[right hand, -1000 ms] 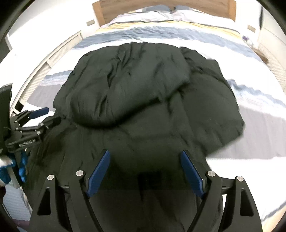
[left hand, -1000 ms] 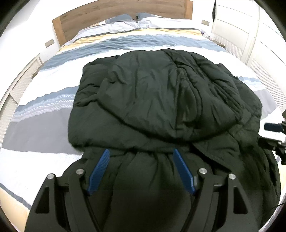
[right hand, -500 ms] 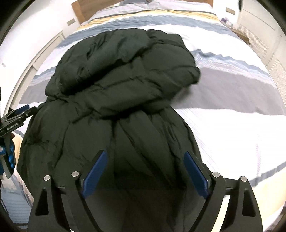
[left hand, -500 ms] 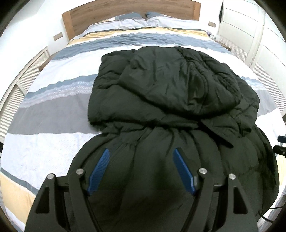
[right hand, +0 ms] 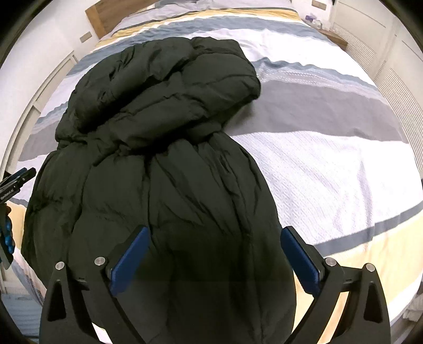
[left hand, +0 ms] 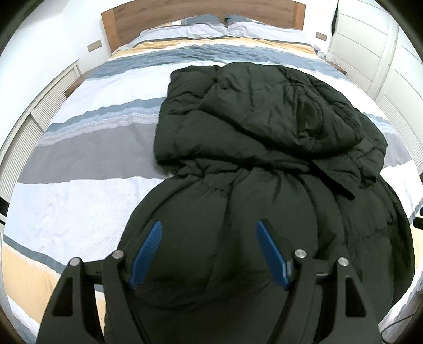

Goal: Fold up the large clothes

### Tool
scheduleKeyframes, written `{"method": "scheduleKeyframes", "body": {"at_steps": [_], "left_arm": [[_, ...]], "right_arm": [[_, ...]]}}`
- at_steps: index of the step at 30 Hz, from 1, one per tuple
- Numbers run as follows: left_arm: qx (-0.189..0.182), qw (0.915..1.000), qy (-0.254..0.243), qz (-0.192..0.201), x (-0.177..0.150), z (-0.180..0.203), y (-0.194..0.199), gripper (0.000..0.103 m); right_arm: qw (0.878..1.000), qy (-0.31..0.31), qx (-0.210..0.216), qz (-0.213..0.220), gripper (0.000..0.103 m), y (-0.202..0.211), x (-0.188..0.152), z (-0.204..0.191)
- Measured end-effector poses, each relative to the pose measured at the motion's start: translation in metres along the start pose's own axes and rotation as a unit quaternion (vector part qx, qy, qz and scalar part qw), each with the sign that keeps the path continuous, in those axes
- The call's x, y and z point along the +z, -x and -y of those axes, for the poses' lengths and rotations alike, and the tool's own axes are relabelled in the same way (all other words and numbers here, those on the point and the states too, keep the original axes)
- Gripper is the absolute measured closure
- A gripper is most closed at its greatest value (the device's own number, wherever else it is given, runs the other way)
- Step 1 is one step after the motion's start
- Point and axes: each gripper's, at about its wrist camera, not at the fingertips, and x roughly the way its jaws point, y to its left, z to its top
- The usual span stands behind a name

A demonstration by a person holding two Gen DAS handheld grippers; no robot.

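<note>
A large dark green puffer coat [left hand: 259, 137] lies on the striped bed, its far half bunched in a thick fold and its near half hanging over the foot edge. It also shows in the right wrist view [right hand: 164, 127]. My left gripper [left hand: 210, 232] is open, its blue pads [left hand: 148, 248] spread over the coat's near part without gripping it. My right gripper [right hand: 214, 238] is open too, wide over the same near part. The left gripper's tip shows at the left edge of the right wrist view [right hand: 15, 180].
The bed [left hand: 79, 164] has a white, grey, blue and yellow striped cover, pillows and a wooden headboard [left hand: 201, 13] at the far end. White slatted panels [left hand: 37, 116] run along the left wall and white wardrobe doors [left hand: 370, 47] along the right.
Both grippers have pulled back toward the foot of the bed and swung apart. The coat's near half has been drawn over the bed's edge and looks longer in both views.
</note>
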Motion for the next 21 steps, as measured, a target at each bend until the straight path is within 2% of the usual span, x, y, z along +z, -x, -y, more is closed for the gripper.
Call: {"method": "scheduleKeyframes", "body": {"at_steps": [9, 21], "left_arm": [[0.023, 0.9994, 0.009, -0.023, -0.020, -0.031, -0.004, 0.030], [0.041, 0.9974, 0.030, -0.051, -0.040, -0.067, -0.007, 0.027]], "right_arm": [[0.999, -0.029, -0.017, -0.008, 0.003, 0.005, -0.014, 0.021], [0.998, -0.037, -0.042, -0.026, 0.002, 0.007, -0.022, 0.041]]}}
